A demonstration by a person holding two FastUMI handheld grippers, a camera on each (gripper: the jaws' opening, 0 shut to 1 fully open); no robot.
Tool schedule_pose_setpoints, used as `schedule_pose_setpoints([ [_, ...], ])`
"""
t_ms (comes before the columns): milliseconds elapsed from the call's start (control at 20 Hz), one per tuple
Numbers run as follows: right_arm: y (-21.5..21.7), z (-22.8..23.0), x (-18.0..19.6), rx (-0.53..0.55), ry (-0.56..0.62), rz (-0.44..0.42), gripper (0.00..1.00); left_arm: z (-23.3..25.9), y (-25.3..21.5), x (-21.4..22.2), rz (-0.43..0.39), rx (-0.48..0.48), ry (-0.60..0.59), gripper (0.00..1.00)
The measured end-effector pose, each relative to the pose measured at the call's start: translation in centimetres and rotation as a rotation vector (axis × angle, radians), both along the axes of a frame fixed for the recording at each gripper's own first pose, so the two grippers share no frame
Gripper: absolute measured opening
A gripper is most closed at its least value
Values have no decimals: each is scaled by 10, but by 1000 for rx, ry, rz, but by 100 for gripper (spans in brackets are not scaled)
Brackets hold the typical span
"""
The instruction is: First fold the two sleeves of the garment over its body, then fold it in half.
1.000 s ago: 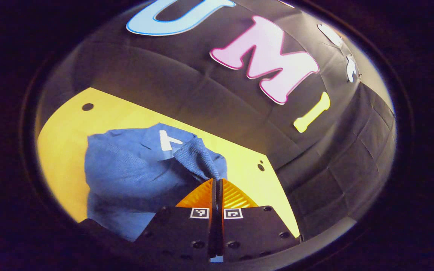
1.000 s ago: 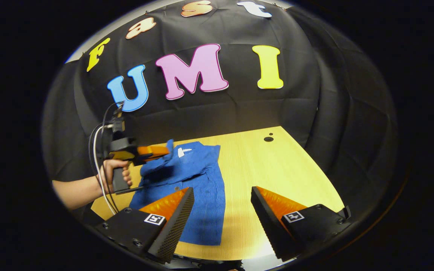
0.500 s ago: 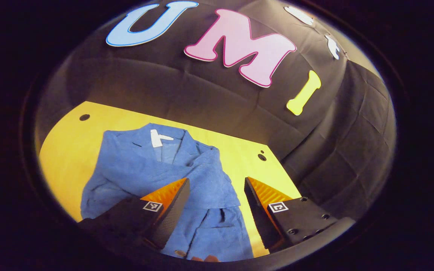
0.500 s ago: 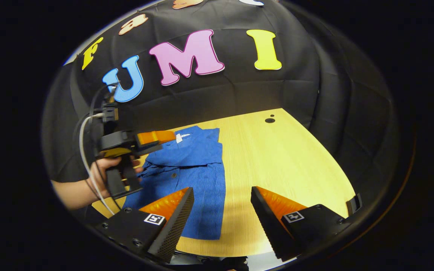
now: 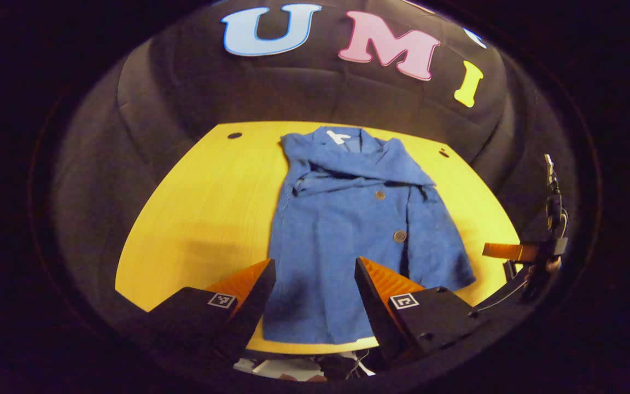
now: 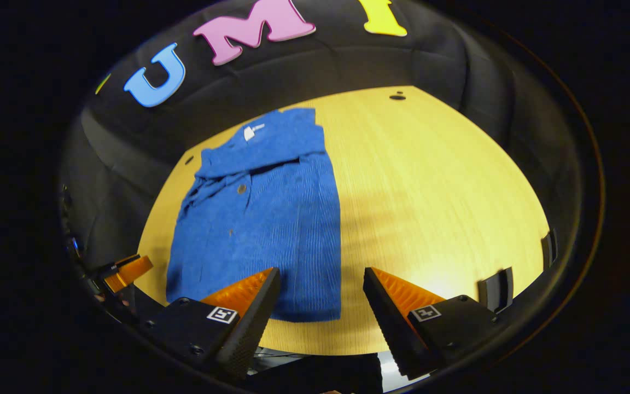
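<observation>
In the left gripper view the wooden table stretches pale on the left, with a small dark hole near its far edge; to the right of that bare stretch lies the blue jacket, flat on the tabletop with its collar toward the booth wall and its hem toward the near edge; both sleeves are folded across its chest, forming a rumpled band below the collar; a white neck label shows inside the collar, and two buttons run down the front; the left gripper hangs above the hem with its fingers spread wide apart, holding nothing; farther right, at the table's edge, the right gripper shows from the side, and from here I cannot tell its state.

In the right gripper view the left gripper sits at the far left, beside the jacket's lower corner; the jacket occupies the left half of the table; the right gripper hovers over the hem's right corner, fingers parted and empty; bare wood lies to the right.
</observation>
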State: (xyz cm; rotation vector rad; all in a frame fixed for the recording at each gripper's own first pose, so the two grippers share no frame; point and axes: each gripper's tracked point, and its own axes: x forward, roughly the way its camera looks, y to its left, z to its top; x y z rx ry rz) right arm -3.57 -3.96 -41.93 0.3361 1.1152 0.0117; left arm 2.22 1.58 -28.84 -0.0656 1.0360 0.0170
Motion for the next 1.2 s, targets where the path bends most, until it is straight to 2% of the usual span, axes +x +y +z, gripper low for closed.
schedule_pose_setpoints([
  [100, 8, -15, -7, -13, 44, 19, 98, -25, 5, -24, 18, 10, 94, 82],
  [150, 9, -21, -10, -32, 57, 31, 99, -34, 0, -30, 27, -3, 131, 85],
  [250, 12, -32, -15, -66, 94, 53, 99, -49, -8, -30, 34, -3, 174, 85],
  [350, 16, -42, -23, -97, 148, 82, 99, -57, -10, -26, 19, 40, 192, 85],
  [400, 14, -40, -14, -131, 116, 103, 99, -54, -14, -21, 3, 42, 172, 86],
  [500, 13, -45, -20, -183, 129, 157, 98, -57, -19, -21, 1, 32, 187, 82],
  [550, 17, -46, -18, -184, 121, 178, 98, -58, -19, -20, 9, 33, 190, 74],
  [600, 24, -46, -17, -166, 123, 184, 94, -55, -21, -20, -9, 23, 196, 66],
  [700, 39, -49, -13, -93, 137, 146, 53, -59, -24, -18, -12, 10, 192, 45],
  [750, 40, -47, -11, -64, 142, 113, 33, -59, -27, -19, -6, -5, 187, 26],
  [800, 45, -46, -10, -20, 147, 102, 13, -55, -32, -20, -11, -21, 183, 12],
  [900, 52, -44, -11, 86, 154, 109, 5, -53, -38, -20, -41, -71, 170, 2],
  [950, 51, -45, -9, 115, 156, 83, 5, -55, -45, -23, -62, -121, 176, 1],
  [1050, 43, -42, -7, 116, 144, 32, 5, -51, -53, -27, -53, -189, 200, 1],
  [1200, 40, -15, 8, 117, 71, 22, 5, -28, -56, -16, -29, -254, 150, 1],
])
